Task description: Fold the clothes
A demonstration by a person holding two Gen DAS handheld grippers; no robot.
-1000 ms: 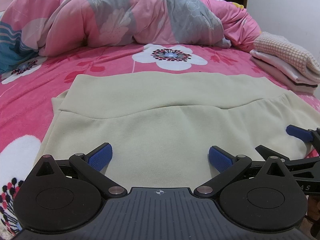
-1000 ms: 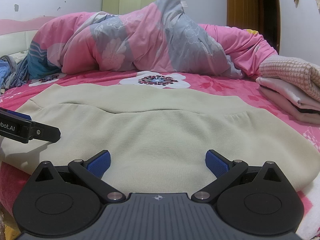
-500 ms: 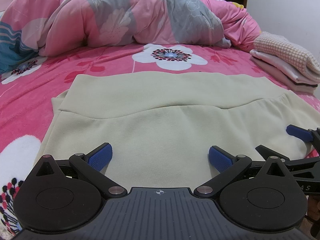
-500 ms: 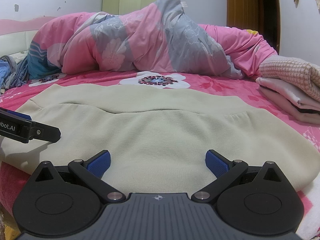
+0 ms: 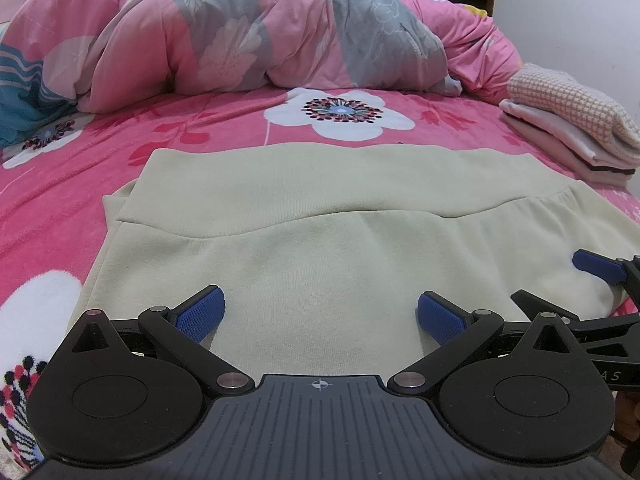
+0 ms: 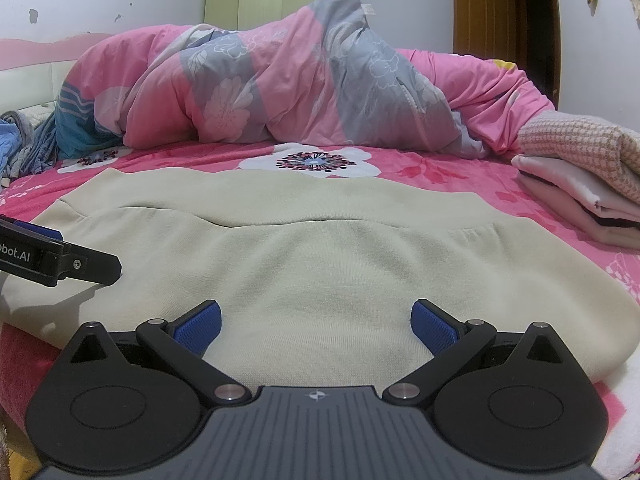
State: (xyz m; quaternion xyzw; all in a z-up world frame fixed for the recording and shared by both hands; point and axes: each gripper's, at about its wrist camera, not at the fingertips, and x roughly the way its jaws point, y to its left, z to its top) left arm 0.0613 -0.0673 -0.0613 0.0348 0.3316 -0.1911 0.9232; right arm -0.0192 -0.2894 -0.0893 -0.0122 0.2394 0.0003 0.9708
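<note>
A cream garment point(image 5: 320, 224) lies flat on the pink flowered bed, its wide band at the far side; it also shows in the right wrist view point(image 6: 320, 248). My left gripper point(image 5: 320, 314) is open, its blue pads over the garment's near edge, holding nothing. My right gripper point(image 6: 316, 322) is open too, over the near edge further right. The right gripper's blue fingertip point(image 5: 596, 266) shows at the right of the left wrist view. The left gripper's black finger point(image 6: 60, 260) shows at the left of the right wrist view.
A rumpled pink and grey duvet point(image 5: 260, 28) fills the back of the bed. A stack of folded clothes point(image 5: 568, 124) sits at the right, also in the right wrist view point(image 6: 584, 172). The pink bedsheet point(image 5: 52, 200) surrounds the garment. A door point(image 6: 504, 28) stands behind.
</note>
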